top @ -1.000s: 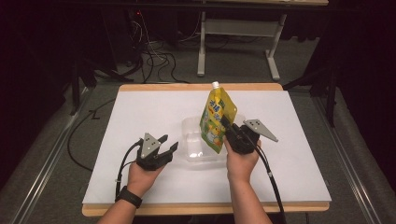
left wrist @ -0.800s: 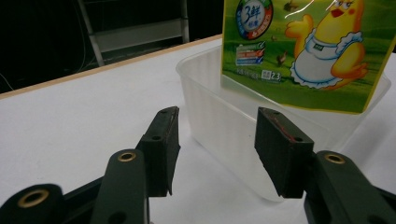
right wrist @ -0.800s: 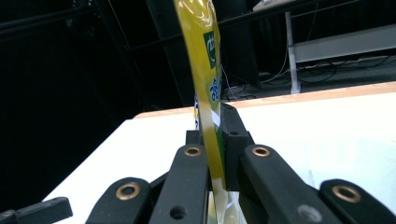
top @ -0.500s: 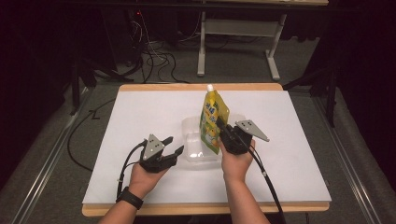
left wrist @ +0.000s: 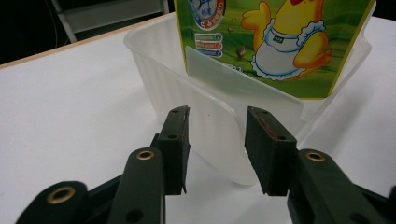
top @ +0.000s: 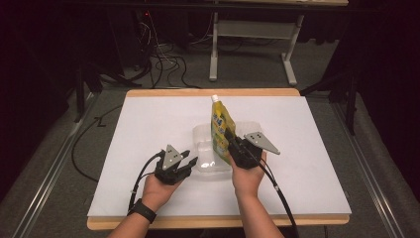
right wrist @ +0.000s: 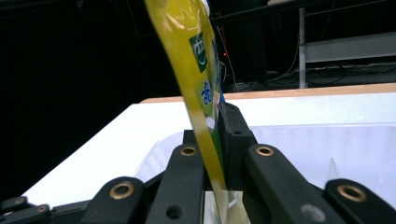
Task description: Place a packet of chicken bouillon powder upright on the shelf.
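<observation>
High view: the right hand-held gripper (top: 232, 146) is clenched on the lower edge of a yellow-green spouted pouch (top: 219, 126), which stands nearly upright over the clear plastic container (top: 203, 141) near the middle of the white counter (top: 148, 124). The left hand-held gripper (top: 187, 161) sits just beside the container's near left corner; its jaws have just been closing but stand apart, pressing on nothing. In the left gripper view the container's thin rounded corner wall (left wrist: 219, 135) lies between and just beyond the two black pads (left wrist: 175, 140), with the pouch's printed face (left wrist: 280, 42) rising behind the rim. In the right gripper view the pouch's edge (right wrist: 201, 107) is pinched between that gripper's jaws above the container's rim. Broad bare counter lies open to the left, right and front of the container, and the counter's wooden far edge (top: 213, 92) is well apart from it.
</observation>
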`<state>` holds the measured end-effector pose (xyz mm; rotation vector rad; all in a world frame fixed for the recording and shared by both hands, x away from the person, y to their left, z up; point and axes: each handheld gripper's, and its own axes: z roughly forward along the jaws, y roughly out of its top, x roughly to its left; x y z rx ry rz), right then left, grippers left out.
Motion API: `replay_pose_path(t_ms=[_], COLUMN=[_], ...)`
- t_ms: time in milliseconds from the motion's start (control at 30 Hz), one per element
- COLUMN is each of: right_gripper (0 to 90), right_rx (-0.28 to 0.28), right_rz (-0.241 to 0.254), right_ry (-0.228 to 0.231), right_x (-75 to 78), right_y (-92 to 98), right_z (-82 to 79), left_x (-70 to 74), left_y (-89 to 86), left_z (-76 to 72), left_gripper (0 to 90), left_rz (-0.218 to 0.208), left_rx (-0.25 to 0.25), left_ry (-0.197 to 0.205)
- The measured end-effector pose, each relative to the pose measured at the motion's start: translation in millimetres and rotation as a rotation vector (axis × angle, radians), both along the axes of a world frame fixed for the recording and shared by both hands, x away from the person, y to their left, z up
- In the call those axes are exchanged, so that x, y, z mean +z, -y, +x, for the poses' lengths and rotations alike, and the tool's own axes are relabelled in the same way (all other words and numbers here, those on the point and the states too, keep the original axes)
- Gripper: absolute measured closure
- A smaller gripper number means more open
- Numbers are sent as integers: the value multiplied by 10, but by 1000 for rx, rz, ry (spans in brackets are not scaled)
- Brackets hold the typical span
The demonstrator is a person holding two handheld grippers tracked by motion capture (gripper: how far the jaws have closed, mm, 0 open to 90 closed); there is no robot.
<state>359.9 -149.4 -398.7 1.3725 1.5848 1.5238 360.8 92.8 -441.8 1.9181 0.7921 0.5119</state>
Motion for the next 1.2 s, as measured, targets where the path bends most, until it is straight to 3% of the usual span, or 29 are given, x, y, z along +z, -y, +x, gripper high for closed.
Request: replay_pose_path(t_ms=[467, 733, 900, 1200], right_gripper=[860, 827, 728, 430], right_rx=[30, 41, 65, 138], right_rz=[-51, -55, -59, -82], right_ry=[-12, -28, -51, -74], right_x=[-78, -125, -141, -123], right_y=[-37, -11, 0, 13], right_z=[-89, -98, -83, -70], left_x=[1, -4, -12, -16], left_y=[8, 6, 4, -5], left_z=[-23, -27, -30, -20], left_gripper=[656, 657, 657, 654], left_rz=[16, 18, 14, 9], left_rx=[-7, -6, -6, -4], left_ry=[18, 24, 23, 21])
